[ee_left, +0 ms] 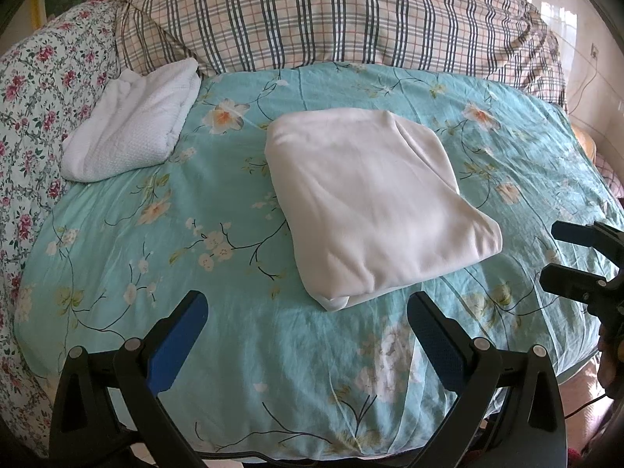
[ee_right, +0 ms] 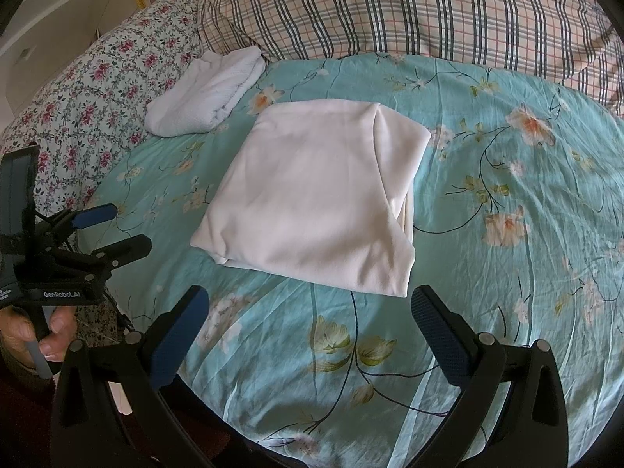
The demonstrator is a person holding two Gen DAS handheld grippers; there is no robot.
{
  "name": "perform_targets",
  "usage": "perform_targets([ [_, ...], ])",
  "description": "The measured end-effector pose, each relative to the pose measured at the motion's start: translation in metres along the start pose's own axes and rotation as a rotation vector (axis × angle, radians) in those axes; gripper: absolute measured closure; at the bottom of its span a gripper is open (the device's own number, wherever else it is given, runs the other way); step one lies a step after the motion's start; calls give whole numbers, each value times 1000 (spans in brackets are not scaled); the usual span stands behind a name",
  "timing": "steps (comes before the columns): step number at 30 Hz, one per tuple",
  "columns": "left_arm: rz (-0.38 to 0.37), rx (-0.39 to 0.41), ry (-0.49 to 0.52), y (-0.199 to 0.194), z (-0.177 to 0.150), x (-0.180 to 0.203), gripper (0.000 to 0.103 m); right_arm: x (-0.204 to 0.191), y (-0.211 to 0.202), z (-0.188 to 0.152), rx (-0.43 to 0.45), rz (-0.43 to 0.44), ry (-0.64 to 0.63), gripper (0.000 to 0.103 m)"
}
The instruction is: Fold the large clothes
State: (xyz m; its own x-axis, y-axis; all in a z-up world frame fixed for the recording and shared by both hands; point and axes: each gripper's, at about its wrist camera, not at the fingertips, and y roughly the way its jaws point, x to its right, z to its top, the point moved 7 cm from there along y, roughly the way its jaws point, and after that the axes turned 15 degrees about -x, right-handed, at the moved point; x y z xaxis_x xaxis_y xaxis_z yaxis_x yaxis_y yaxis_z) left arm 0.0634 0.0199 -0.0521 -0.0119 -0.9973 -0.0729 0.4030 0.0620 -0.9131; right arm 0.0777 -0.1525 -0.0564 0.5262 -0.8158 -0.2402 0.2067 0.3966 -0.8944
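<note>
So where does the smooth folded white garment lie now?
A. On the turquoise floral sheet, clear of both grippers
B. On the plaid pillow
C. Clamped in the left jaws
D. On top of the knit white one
A: the smooth white garment rests flat on the turquoise sheet, with both pairs of jaws open and empty.

Plaid quilt cut off by top edge; hand half hidden behind left tool.
</note>
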Motion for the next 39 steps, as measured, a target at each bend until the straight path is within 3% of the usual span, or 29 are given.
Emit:
perform_targets([
  [39,-3,-5,9,4,4,-3,1,-3,3,-4,-6,0,5,0],
])
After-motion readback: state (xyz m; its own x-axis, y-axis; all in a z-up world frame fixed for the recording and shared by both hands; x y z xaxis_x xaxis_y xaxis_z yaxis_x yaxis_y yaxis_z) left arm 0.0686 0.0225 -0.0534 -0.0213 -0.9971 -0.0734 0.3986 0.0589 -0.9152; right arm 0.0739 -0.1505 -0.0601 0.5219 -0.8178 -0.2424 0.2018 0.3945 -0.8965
